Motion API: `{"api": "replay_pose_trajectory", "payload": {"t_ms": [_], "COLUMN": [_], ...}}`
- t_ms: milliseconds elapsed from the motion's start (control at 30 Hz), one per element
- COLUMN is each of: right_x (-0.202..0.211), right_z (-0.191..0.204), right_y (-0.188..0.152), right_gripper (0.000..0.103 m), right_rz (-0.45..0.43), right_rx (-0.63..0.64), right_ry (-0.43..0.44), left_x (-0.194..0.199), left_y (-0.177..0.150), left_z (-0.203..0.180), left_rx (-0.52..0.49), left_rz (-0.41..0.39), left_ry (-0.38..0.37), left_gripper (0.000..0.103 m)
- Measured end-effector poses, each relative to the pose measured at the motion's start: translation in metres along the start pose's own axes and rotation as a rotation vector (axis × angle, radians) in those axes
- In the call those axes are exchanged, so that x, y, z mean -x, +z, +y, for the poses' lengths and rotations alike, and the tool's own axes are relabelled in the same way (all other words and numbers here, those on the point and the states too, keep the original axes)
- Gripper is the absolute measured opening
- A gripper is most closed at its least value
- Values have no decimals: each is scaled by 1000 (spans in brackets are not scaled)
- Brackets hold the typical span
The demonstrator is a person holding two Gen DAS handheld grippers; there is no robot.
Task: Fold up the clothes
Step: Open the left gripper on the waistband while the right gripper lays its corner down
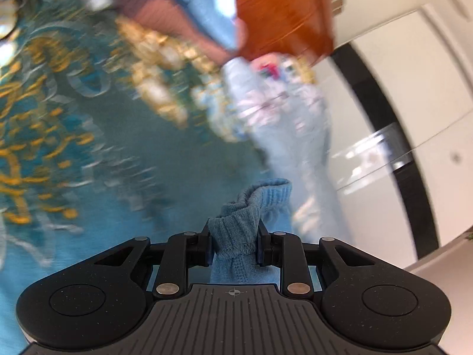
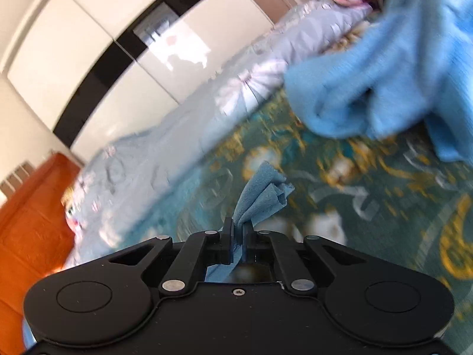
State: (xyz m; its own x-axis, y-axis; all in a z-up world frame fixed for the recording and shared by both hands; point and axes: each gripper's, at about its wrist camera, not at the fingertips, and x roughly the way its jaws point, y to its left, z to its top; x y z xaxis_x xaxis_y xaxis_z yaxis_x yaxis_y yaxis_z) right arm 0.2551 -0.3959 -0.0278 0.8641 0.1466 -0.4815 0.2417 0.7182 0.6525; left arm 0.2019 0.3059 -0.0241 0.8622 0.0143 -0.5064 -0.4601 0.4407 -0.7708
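**A:** Closest to your left camera, the left gripper (image 1: 235,247) has its fingers (image 1: 207,248) pinching a bunched, ribbed edge of the light blue knitted garment (image 1: 236,230). It looks like a cuff or hem. The fold fills the gap between the fingers and pokes out ahead of them.

**B:** And my right side?

**A:** Your right gripper (image 2: 238,235) has its fingers (image 2: 227,238) pressed almost together on a thin corner of the same blue cloth, which fans out in front in small pleats.

**B:** Where is the rest of it?

**A:** In the right view, the bulk of the garment hangs crumpled at the upper right, slack and lifted above the bed rather than spread out. Beneath it lies a teal bedspread (image 2: 369,207) patterned in gold and white. A pale grey floral quilt (image 2: 165,153) runs along the bed's far side. Beyond are an orange wooden board (image 2: 32,207) and glossy white wardrobe doors (image 2: 124,68) with a black band.

**B:** How far along am I?

**A:** Early, I judge. You have two grips, but no fold shows. The garment is bunched and creased. It is not yet laid flat, and both views are blurred. Spreading, smoothing and every fold remain.
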Motion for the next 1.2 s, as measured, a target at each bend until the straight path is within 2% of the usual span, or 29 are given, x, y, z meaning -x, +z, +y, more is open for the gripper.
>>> {"api": "replay_pose_trajectory", "payload": {"t_ms": [100,200,267,300,400,467,533,567,633,767,900,1000,1133,1200], "right_x": [-3,2,9,13,23,29,33,34,34,23,-3,-20,-22,-22], "right_z": [-8,-1,8,14,47,75,107,125,160,222,250,258,262,262], "right_y": [-11,-15,-11,-9,-8,-14,-24,-31,-52,-106,-162,-199,-231,-238], "right_gripper": [5,6,6,6,6,6,6,6,6,6,6,7,10,17], "right_rz": [43,47,33,23,-8,-26,-41,-44,-32,41,180,248,282,302], "right_rx": [-6,39,59,80,224,343,468,533,663,870,903,910,970,974], "right_ry": [-52,-82,-75,-72,-94,-112,-107,-96,-53,57,136,137,146,164], "left_x": [-4,8,21,29,50,64,77,82,91,97,99,95,87,81], "left_y": [-7,-11,-11,-11,-11,-12,-14,-15,-17,-23,-33,-37,-36,-35], "left_z": [22,34,40,40,40,38,36,35,36,42,55,61,65,65], "left_rx": [18,49,59,52,16,-24,-54,-60,-54,-9,58,66,62,64], "left_rz": [56,65,63,59,57,63,66,63,66,88,100,128,134,136], "left_ry": [55,23,11,4,-10,-18,-26,-31,-48,-73,-90,-78,-64,-60], "left_gripper": [23,28,42,44,50,58,59,65,70,72,72,72,72,73]}}
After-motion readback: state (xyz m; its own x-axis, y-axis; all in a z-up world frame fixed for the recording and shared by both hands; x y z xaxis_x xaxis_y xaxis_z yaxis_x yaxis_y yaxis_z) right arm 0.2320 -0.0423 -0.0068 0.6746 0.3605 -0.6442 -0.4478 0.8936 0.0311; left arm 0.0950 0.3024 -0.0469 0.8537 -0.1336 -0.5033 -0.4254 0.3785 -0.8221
